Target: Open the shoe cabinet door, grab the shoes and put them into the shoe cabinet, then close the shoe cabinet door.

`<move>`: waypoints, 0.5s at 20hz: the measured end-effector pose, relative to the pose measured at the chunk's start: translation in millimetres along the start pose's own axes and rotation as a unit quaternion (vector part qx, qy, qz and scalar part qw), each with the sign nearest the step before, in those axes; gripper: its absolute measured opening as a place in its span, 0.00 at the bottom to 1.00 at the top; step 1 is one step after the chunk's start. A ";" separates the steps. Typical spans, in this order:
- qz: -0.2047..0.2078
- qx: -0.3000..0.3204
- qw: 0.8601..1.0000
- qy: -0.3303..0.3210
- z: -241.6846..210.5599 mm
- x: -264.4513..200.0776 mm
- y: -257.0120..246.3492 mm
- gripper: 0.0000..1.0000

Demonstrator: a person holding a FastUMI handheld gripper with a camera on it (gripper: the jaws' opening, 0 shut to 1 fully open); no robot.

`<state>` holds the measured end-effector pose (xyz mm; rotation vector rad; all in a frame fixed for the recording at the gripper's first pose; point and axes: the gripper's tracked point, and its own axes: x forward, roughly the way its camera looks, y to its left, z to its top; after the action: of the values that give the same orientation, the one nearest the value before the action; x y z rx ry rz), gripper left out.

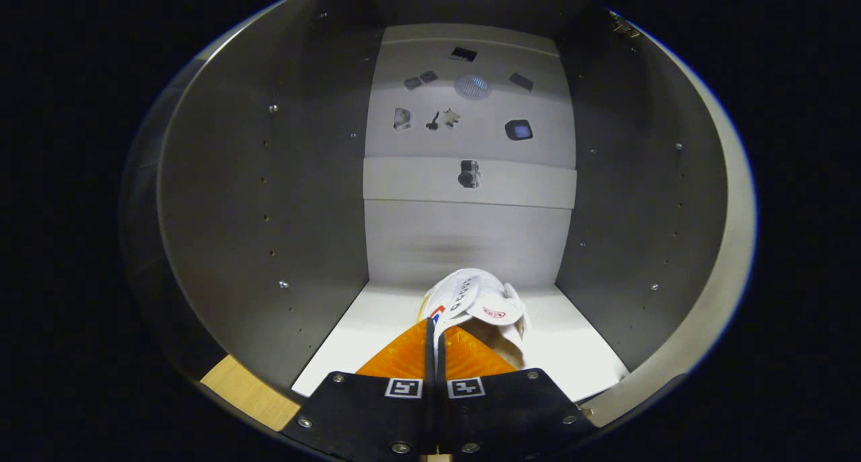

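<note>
Gripper view, lower centre: gripper (434, 337) pinching white shoe (481, 300) inside shoe cabinet (269, 213); thin hold, likely to slip before landing on shelf (572, 348).

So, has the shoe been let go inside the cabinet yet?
No, the fingers are shut on the white shoe's edge, just above the cabinet floor.

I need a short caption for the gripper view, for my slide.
Tongs shut on a white shoe, holding it inside the open shoe cabinet.
</note>
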<state>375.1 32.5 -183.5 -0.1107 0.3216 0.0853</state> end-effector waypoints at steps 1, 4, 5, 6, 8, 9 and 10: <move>-0.002 -0.003 1.000 0.007 -3.6 7.3 0.8 0.00; -0.001 -0.004 1.000 0.021 -13.3 23.4 4.4 0.00; -0.005 -0.005 1.000 0.018 -11.3 25.8 3.2 0.00; -0.011 -0.004 1.000 0.019 -12.2 25.8 0.9 0.00; -0.010 -0.003 1.000 0.021 -12.7 26.1 0.2 0.04; -0.008 -0.005 1.000 0.021 -12.3 25.6 1.6 0.06; -0.006 -0.008 1.000 0.020 -13.1 25.5 3.3 0.11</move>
<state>394.7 35.9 -204.3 -0.1310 0.3609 0.0730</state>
